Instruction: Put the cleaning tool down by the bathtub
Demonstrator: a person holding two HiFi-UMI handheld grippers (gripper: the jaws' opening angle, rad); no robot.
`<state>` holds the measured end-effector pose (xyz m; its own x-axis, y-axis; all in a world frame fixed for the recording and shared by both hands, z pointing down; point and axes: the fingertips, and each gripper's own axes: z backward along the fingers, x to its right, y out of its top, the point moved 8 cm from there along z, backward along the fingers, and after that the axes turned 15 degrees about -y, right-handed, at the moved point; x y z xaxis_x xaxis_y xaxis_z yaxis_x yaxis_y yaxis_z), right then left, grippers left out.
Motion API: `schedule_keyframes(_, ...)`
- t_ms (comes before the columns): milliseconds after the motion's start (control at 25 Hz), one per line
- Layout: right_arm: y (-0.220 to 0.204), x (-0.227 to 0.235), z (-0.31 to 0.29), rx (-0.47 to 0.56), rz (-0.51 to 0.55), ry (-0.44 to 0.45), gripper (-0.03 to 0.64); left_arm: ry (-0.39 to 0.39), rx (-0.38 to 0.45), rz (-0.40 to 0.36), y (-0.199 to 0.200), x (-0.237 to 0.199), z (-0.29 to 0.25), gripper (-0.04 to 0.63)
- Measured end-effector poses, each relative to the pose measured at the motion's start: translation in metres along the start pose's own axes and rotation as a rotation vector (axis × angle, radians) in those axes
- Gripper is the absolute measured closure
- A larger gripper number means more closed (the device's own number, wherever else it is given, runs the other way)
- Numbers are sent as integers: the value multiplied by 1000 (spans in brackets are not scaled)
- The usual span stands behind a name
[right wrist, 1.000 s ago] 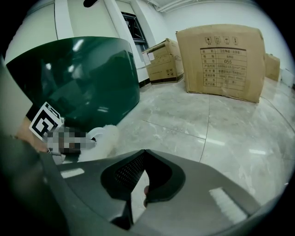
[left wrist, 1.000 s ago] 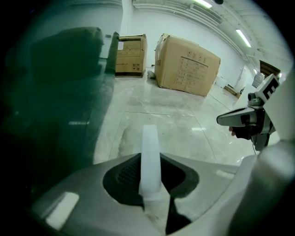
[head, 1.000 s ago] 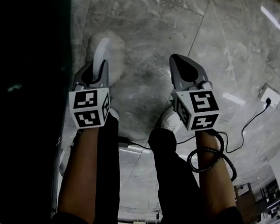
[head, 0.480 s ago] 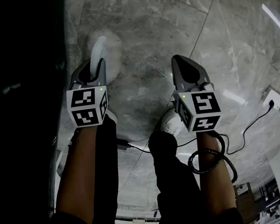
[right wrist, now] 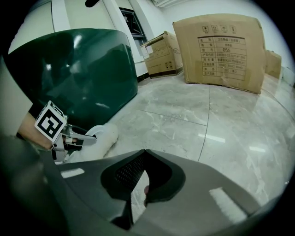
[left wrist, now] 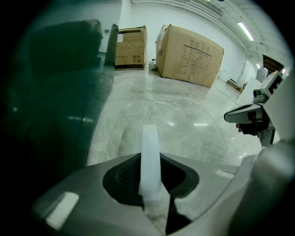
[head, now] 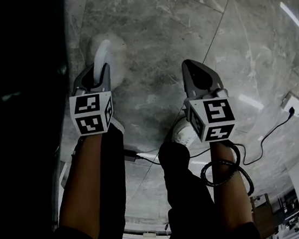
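Note:
The cleaning tool has a white handle (head: 100, 53) and a fluffy white head (head: 118, 53) that hangs low over the grey marble floor. My left gripper (head: 96, 75) is shut on that handle (left wrist: 150, 138), which sticks out forward between its jaws. In the right gripper view the fluffy head (right wrist: 102, 137) shows beside the dark green bathtub (right wrist: 78, 69). The bathtub (head: 18, 79) fills the left side of the head view, close to the tool. My right gripper (head: 193, 71) hangs to the right, shut with nothing in it (right wrist: 144, 152).
Large cardboard boxes (left wrist: 191, 48) stand at the far wall. A white power strip (head: 289, 103) with a black cable (head: 261, 138) lies on the floor to the right. The person's white shoe (head: 184, 131) and dark trouser legs are below the grippers.
My left gripper has drifted a little left and forward, toward the bathtub, with the tool still in it. The right gripper has barely moved.

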<state>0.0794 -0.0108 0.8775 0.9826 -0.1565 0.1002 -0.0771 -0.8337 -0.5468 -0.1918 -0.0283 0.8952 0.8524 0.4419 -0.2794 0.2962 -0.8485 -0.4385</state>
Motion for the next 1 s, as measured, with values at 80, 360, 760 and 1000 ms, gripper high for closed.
schedule_keyframes(80,-2,2,-1,-1,-9,-2,594,3,-4,3,-3,-1,-2,508)
schedule_keyframes(360,-8,2,-5,-12,6,1,594,-7,6,-19,-4,0,-8,508)
schedule_keyframes(760,-6,2,-4,-8,16,3,594,-22,1,-12,-4,0,-8,508)
schedule_keyframes(1000,2,-2,0,12,50,17,594,-32,4,-25,-2,1,-7,485)
